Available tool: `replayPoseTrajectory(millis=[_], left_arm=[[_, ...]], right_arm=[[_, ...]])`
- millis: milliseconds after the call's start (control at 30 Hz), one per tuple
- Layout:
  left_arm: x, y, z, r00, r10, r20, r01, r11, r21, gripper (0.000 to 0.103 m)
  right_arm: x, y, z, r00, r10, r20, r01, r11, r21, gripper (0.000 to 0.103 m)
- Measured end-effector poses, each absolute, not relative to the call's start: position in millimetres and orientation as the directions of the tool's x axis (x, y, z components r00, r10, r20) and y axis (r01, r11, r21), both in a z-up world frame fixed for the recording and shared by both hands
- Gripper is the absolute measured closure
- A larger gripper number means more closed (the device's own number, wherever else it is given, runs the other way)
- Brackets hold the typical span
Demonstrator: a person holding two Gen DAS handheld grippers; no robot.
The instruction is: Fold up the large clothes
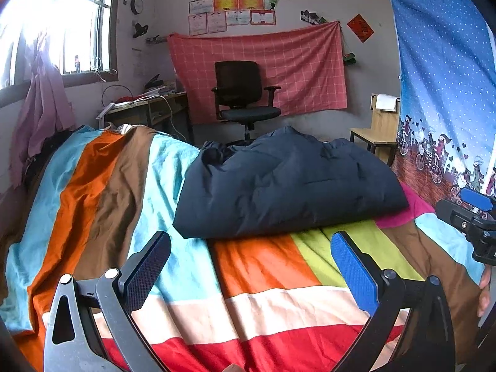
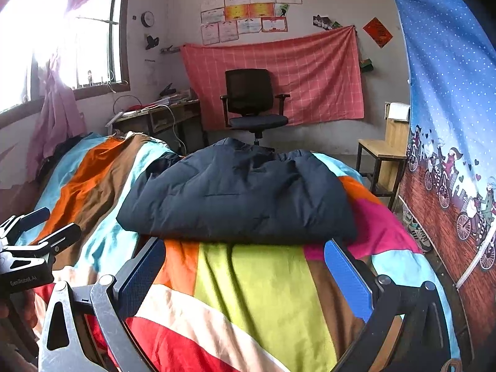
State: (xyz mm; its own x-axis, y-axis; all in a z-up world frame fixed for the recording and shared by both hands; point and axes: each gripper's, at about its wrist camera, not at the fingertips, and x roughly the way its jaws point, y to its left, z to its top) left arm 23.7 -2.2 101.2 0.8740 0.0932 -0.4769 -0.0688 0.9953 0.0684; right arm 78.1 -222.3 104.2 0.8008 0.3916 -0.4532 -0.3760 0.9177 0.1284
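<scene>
A dark navy padded jacket (image 1: 288, 186) lies folded in a bundle on the striped multicolour bedsheet (image 1: 263, 279); it also shows in the right wrist view (image 2: 238, 195). My left gripper (image 1: 251, 266) is open and empty, held above the sheet in front of the jacket's near edge. My right gripper (image 2: 245, 272) is open and empty, also just short of the jacket's near edge. The left gripper (image 2: 40, 232) shows at the left edge of the right wrist view, and the right gripper (image 1: 474, 217) at the right edge of the left wrist view.
A black office chair (image 1: 245, 96) stands beyond the bed before a pink checked cloth (image 1: 263, 68). A desk (image 1: 148, 105) is at the back left under the window. A wooden chair (image 1: 378, 130) and a blue patterned curtain (image 1: 446, 93) are at the right.
</scene>
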Motion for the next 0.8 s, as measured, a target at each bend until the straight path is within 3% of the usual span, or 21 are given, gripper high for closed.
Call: replayPoseTrajectory(millis=[800], left_arm=[[21.5,-4.2,100.6,0.879,0.074,-0.471,-0.041,0.996,0.080,0.002]], right_arm=[[77.7,-220.4,103.7,0.800,0.392,-0.454,-0.376,0.917,0.131,0.000]])
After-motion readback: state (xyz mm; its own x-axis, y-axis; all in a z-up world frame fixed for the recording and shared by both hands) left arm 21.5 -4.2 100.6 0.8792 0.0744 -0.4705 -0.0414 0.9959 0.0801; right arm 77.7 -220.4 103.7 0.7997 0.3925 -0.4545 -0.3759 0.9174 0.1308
